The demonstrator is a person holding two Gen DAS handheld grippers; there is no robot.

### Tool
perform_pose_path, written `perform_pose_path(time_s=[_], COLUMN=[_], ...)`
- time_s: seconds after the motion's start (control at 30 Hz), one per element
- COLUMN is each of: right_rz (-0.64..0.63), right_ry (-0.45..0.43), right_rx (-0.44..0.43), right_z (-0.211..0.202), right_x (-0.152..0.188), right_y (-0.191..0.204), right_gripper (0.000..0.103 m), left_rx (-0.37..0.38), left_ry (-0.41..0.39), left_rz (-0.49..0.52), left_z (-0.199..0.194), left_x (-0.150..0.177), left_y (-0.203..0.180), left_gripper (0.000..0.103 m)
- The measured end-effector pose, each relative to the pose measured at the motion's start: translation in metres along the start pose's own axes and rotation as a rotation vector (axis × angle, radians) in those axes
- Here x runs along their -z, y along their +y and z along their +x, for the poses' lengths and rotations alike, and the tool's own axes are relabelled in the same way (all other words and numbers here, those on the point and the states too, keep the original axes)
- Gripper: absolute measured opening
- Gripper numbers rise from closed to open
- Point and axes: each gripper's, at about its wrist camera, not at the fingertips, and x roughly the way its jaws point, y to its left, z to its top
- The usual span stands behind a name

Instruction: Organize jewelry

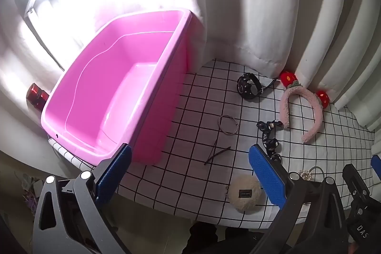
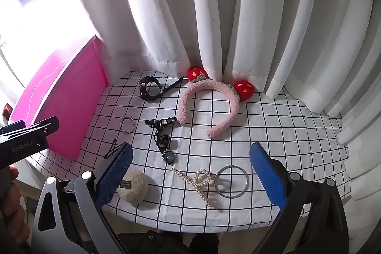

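Looking down, we see a desk under a white cloth with black grid lines [image 2: 285, 125], white curtains [image 2: 238, 16] hanging behind it. At its left end stands a pink tub [image 1: 114, 92], nothing visible inside. Right of the tub lie a black watch [image 2: 148, 88], a fuzzy pink headband [image 2: 207, 97], thin ring [image 2: 127, 124], pearl clip [image 2: 200, 182] and silver bangle [image 2: 232, 181]. Our left hand-held gripper [image 1: 190, 173] and right hand-held gripper [image 2: 190, 173] both hover spread wide, pinching nothing.

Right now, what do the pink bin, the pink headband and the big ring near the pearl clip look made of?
Pink rectangular bin: smooth, glossy moulded plastic. Pink headband: fuzzy, fleece-like fabric with red knitted-looking strawberries. Large silver ring: probably polished metal, thin and shiny.
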Motion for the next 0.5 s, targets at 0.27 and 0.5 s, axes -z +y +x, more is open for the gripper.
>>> perform_pose_path(time_s=[0.27,0.5], right_rz=[0.002,0.003], right_ry=[-0.001,-0.002], right_rx=[-0.002,-0.004], right_z=[-0.0004,-0.0005], right_x=[-0.0001,-0.0001], right_y=[0.0001,0.0002], right_gripper=[0.094,0.094], left_rx=[0.012,0.01], left_ry=[0.005,-0.002], left_rz=[0.005,-0.006], left_z=[0.0011,-0.0018], left_x=[-0.0013,-0.0019], left_y=[-0.0019,-0.0027], left_gripper=[0.097,0.097])
